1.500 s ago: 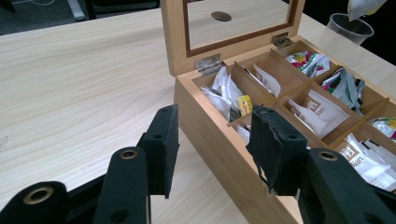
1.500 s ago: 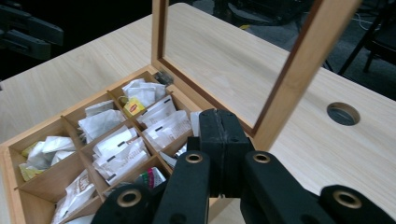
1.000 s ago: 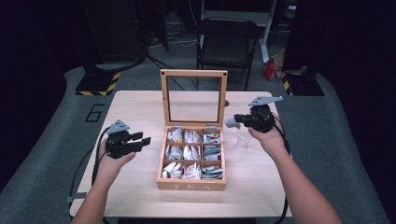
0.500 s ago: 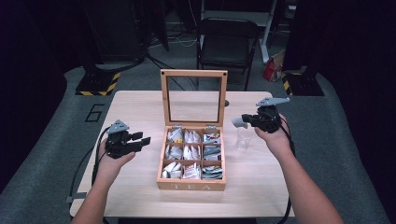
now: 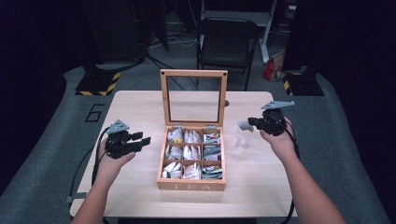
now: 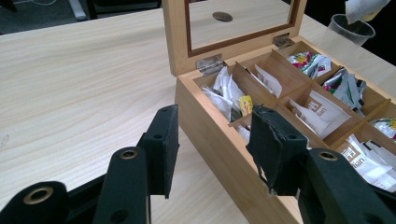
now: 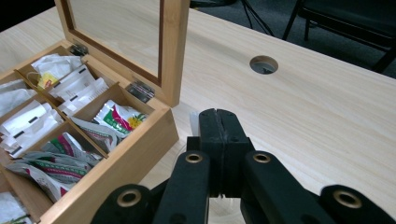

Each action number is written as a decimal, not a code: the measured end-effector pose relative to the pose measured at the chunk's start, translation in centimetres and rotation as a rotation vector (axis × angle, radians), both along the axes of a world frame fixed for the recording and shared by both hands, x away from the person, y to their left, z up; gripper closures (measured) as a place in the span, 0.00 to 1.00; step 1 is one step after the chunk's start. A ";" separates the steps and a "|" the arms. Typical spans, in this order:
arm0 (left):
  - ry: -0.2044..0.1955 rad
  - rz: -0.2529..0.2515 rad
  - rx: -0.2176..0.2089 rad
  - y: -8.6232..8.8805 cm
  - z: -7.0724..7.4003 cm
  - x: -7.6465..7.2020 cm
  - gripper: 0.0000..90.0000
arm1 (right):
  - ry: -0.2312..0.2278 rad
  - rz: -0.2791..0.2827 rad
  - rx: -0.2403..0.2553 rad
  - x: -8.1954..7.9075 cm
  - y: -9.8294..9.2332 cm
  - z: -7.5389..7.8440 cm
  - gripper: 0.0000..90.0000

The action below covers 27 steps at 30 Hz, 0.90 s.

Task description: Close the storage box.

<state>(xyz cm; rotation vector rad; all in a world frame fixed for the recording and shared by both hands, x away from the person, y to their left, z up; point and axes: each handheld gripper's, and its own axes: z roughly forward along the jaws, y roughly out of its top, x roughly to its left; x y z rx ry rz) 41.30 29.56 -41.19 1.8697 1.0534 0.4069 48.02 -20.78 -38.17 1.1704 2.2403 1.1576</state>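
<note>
Tea bag [image 5: 243, 124] pinched in right hand-held gripper [image 5: 252, 123], jaws closed on it, held just above clear cup [image 5: 242, 138] right of tea box [image 5: 193, 179] on table [image 5: 140, 105], probably for dropping in. Left hand-held gripper [image 5: 142, 140] open, empty, beside box. Bag mostly hidden behind the jaws in right gripper view.

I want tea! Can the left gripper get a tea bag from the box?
Probably yes. The left gripper is open beside the box, the lid stands up, and nothing lies between its fingers and the tea bags.
</note>
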 end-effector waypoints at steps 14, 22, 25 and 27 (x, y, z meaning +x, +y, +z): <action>0.002 0.000 0.000 0.0 0.0 0.0 0.58 | 0.028 -0.005 -0.016 0.1 0.0 -1.1 1.00; -0.001 0.000 -0.001 0.0 0.0 0.0 0.58 | 0.038 -0.005 -0.024 0.1 0.0 -1.6 1.00; 0.002 -0.003 0.000 0.0 0.0 0.0 0.58 | 0.045 -0.010 -0.023 0.1 -0.1 -1.8 1.00; 0.001 -0.002 0.000 0.0 0.0 0.0 0.58 | 0.045 -0.007 -0.030 0.1 -0.2 -1.9 1.00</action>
